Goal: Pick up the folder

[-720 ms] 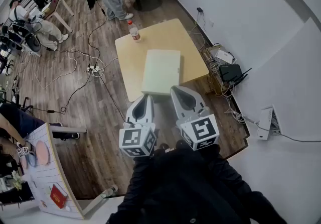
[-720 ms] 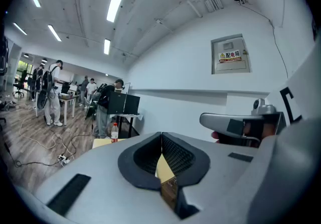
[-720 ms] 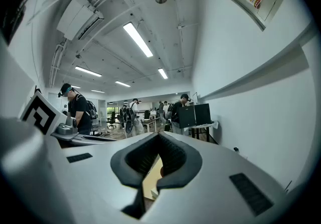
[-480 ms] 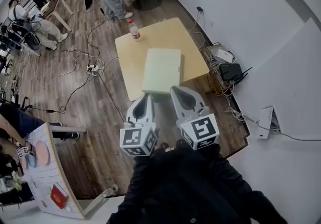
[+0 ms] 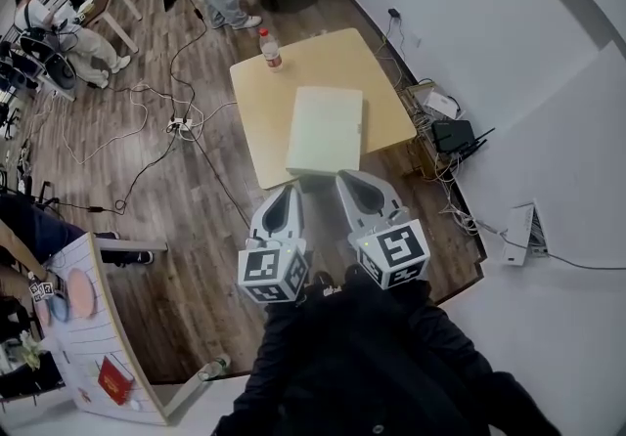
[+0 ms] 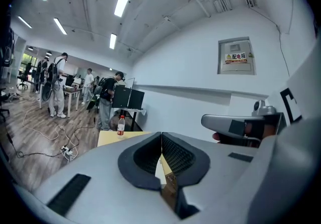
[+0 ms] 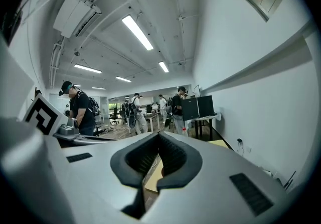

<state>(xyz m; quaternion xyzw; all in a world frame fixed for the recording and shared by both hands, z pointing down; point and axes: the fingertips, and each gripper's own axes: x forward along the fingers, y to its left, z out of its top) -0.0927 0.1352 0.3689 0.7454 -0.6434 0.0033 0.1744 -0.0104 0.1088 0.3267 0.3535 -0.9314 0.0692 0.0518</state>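
A: Where's the folder?
B: The pale green flat rectangular folder (image 5: 326, 129) lies flat on the light wooden tabletop (image 5: 256, 121). Its near short edge is at the tabletop's near edge and may overhang slightly. A clear plastic bottle with a red label (image 5: 269, 51) stands at the far corner, well apart from it.
A: Jaws?
B: Left gripper (image 5: 289, 195) and right gripper (image 5: 350, 182) both have their jaws together with nothing between them. Both hang over the floor, short of the tabletop.
A: Handling?
B: It looks thin and light, with smooth covers, so it's probably slippery and will sag if held by 1 corner. Lying flat, there's no gap under it. I'd open the jaws and pinch the near edge, 1 gripper at each near corner.
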